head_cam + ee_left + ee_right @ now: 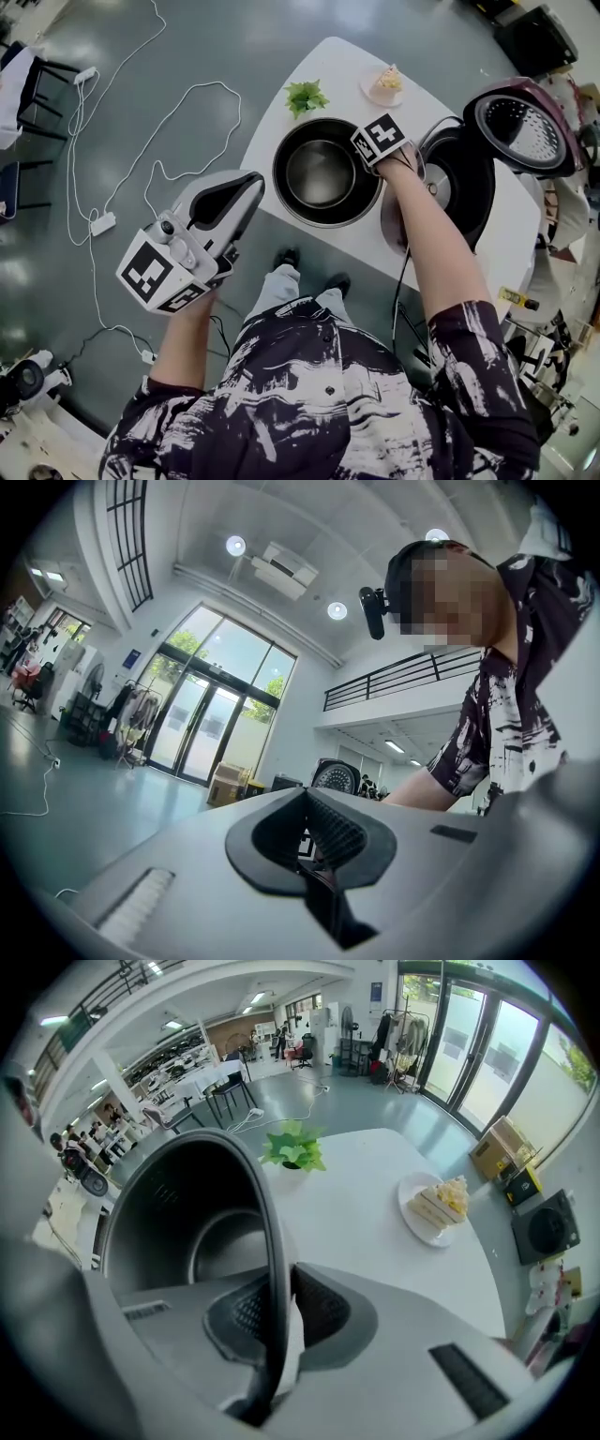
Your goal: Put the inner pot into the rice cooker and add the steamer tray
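The dark metal inner pot [323,173] stands upright on the white table [328,66], just left of the rice cooker [466,183], whose lid [520,127] is swung open. My right gripper [377,161] points steeply down at the pot's right rim. In the right gripper view the pot's thin rim [267,1241] runs between the pads and the right gripper [279,1321] is shut on it. My left gripper [246,187] hangs off the table's left side over the floor; its jaws [305,855] meet with nothing between them.
A small green plant [306,97] and a plate with a slice of cake [385,82] sit at the table's far side. A pale round thing [392,225] lies partly hidden under my right arm. Cables [150,141] trail across the floor on the left.
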The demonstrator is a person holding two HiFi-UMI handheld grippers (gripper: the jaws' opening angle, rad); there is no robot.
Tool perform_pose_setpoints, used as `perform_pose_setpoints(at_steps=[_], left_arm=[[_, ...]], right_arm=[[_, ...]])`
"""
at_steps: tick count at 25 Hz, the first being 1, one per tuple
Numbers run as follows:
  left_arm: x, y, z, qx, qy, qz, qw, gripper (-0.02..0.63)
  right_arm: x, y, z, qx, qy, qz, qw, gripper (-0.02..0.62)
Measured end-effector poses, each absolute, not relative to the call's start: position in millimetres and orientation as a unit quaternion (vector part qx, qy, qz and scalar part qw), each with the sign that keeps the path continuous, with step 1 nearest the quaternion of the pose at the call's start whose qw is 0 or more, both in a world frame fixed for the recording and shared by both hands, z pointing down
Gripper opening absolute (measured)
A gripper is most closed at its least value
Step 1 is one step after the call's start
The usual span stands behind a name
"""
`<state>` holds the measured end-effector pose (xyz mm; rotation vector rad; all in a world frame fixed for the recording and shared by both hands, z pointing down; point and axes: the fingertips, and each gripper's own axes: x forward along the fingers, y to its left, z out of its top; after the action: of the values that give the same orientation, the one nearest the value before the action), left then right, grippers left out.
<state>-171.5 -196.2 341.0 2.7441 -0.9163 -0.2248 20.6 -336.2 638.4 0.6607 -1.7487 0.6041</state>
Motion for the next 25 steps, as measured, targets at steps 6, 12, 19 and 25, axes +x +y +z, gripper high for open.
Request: perform_pose_setpoints(at_steps=[6,12,19,25], left_arm=[[-161.0,-192.1,328.6,0.944,-0.302,-0.081,0.110,0.005],[-153.7,-186.8,313.5,0.949,-0.288,-0.088,0.098,0.005],[-123.9,-180.6,283.2,0.960,-0.250,-0.103,0.068,0.005],[-83.8,-175.9,252.5,0.970,-0.207,-0.116,0.049,0.005]], right_arm=[[27.8,-334.3,619.0,0.297,-0.742,0.266,0.538,0.003],[17.7,-333.6,582.9,0.308,-0.763,0.289,0.489,0.003],[34.6,-336.4,503.3,0.334,-0.787,0.279,0.437,0.006],[85.2,-325.0,436.3,0.368,-0.791,0.279,0.402,0.006]])
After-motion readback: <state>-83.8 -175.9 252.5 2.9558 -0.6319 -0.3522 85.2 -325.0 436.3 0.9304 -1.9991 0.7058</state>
